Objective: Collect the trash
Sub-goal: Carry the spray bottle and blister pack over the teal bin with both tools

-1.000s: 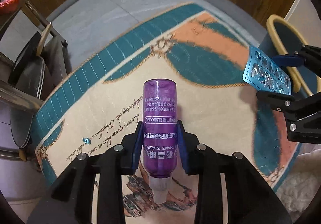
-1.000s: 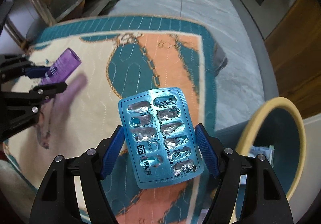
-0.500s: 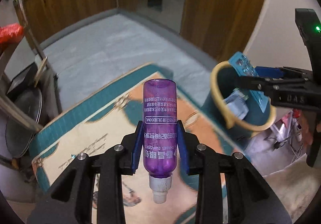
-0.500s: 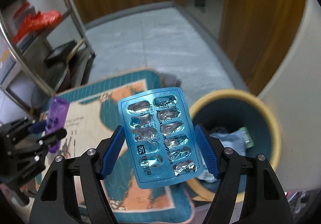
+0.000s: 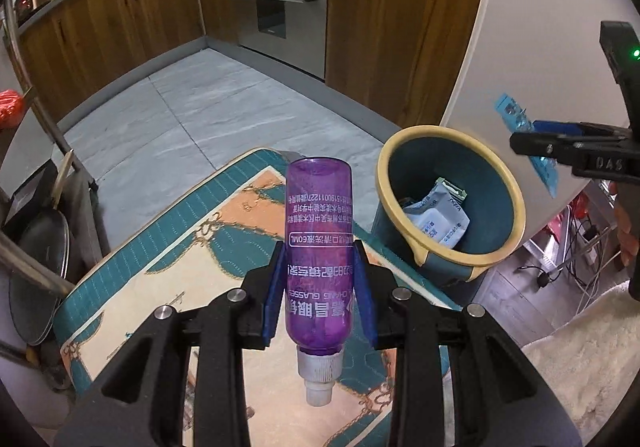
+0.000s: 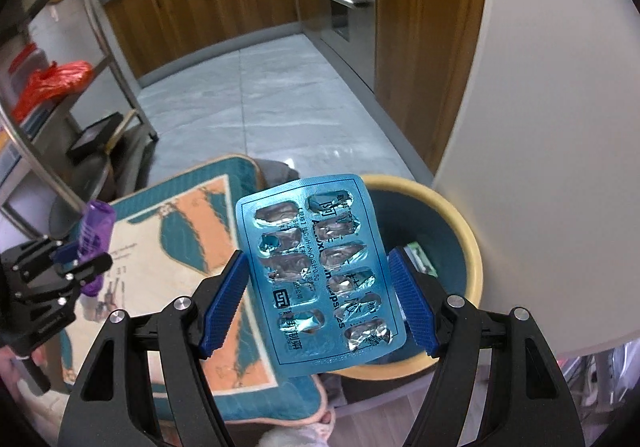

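Here, nearest your left gripper (image 5: 319, 297), the blue pads close on the sides of a purple bottle (image 5: 319, 247), held lengthwise with its grey nozzle toward the camera and its base pointing out over the patterned rug (image 5: 168, 247). Your right gripper (image 6: 320, 301) carries an emptied blue blister pack (image 6: 320, 267); its pads sit at the pack's two long edges, so it appears clamped edgewise, foil face toward the lens. Just beyond both loads stands the teal bin (image 5: 448, 203) with its yellow rim, at the rug's far corner beside a white wall. A pale crumpled packet (image 5: 438, 217) already lies inside it. Neither held item is over the opening yet: the pack hangs at the near rim, the bottle short of it. Judged so, pick-up is done for both; two drops remain.
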`<state>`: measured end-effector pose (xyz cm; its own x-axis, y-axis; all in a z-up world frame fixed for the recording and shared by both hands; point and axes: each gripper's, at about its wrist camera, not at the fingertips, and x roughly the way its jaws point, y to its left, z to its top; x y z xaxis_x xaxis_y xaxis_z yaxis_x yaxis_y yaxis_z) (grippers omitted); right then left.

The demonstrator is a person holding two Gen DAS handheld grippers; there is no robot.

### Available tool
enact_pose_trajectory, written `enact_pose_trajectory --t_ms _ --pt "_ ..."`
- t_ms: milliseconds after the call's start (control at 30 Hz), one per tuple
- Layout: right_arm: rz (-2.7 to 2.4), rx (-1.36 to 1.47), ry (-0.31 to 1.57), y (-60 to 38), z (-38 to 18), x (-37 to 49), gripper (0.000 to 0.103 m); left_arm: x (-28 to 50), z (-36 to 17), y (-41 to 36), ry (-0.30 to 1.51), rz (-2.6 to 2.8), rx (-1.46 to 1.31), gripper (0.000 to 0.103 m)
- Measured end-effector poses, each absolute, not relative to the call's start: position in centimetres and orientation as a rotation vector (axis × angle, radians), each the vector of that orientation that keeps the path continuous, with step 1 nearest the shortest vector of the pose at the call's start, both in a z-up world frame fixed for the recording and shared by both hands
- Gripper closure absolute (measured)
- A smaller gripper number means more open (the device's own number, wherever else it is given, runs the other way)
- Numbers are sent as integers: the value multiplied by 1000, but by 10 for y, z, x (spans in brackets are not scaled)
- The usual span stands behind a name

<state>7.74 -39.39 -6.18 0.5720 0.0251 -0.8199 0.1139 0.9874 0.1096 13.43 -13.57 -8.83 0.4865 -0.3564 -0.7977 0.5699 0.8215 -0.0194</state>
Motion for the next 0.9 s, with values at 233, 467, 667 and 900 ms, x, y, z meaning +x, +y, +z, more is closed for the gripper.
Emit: enact_pose_trajectory --t_ms 233,467,667,900 --pt "-100 119 1040 -406 -88 89 30 138 -99 -168 913 -615 305 71" --pt "-126 99 1101 -420 -111 99 30 139 -114 -213 925 -679 349 71" --pt "-151 110 1138 -438 -126 102 30 144 -124 -243 936 -725 359 71" --pt "-167 134 1171 -456 -141 106 30 147 -137 -275 954 -763 373 71"
